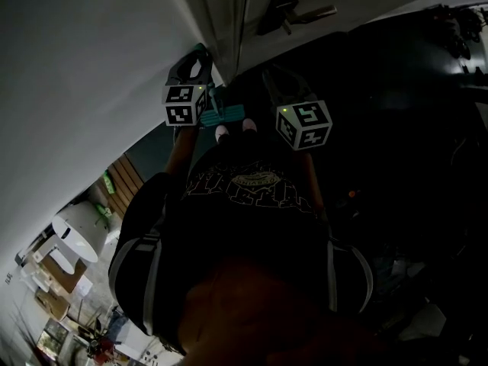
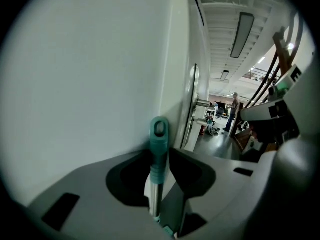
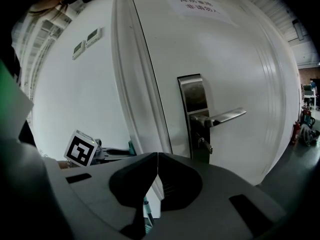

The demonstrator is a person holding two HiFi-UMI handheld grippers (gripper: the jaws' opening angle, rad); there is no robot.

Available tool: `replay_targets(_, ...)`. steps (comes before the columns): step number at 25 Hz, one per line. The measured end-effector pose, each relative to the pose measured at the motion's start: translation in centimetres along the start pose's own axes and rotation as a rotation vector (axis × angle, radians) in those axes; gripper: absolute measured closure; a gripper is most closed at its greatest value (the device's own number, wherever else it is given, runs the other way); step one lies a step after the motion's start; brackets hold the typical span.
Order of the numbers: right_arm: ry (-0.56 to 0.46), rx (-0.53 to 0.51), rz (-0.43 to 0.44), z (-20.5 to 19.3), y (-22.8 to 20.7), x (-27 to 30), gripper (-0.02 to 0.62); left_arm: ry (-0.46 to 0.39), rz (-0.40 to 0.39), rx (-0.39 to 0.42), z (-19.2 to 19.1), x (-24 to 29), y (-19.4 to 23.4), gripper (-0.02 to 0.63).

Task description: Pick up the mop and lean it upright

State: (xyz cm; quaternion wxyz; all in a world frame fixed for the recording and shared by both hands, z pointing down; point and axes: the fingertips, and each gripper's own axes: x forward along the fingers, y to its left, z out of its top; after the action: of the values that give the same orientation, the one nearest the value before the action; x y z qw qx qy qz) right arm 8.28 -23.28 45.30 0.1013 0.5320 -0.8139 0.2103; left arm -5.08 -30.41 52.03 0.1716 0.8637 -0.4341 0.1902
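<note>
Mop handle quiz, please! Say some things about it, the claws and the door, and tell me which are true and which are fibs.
1. The mop handle has a teal cap with a hole in it. True.
2. The mop handle stands between the tips of the left claw. True.
3. The right claw is wide open. False: its tips meet, with nothing between them.
4. The door has a round knob. False: it has a silver lever handle.
5. The mop handle lies flat on the floor. False: it stands upright beside the white wall.
</note>
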Motion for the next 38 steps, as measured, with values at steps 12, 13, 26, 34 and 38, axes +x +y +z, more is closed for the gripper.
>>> replay_targets(12,0.003,-0.004,0.011,-0.1,0.1,-0.4,0.577,-0.004,0.026,-0.004,0.0,-0.1,0.1,0.460)
replay_targets(13,0.002,-0.004,0.012,-0.1,0.2,-0.5,0.577,-0.005,0.027,-0.004,0.0,-0.2,0.1,0.460)
replay_targets(26,0.000,-0.022,0.035,-0.5,0.9,-1.3,0.577,-0.021,0.030,0.008,-1.0,-2.0,-1.9,0.460)
replay_targets(34,-0.001,-0.035,0.055,-0.9,1.9,-1.6,0.577,-0.027,0.029,0.014,-2.0,-4.4,-3.4,0.460)
replay_targets(38,-0.001,-0.042,0.061,-1.1,2.3,-1.7,0.577,-0.033,0.029,0.013,-2.5,-5.5,-4.0,0.460)
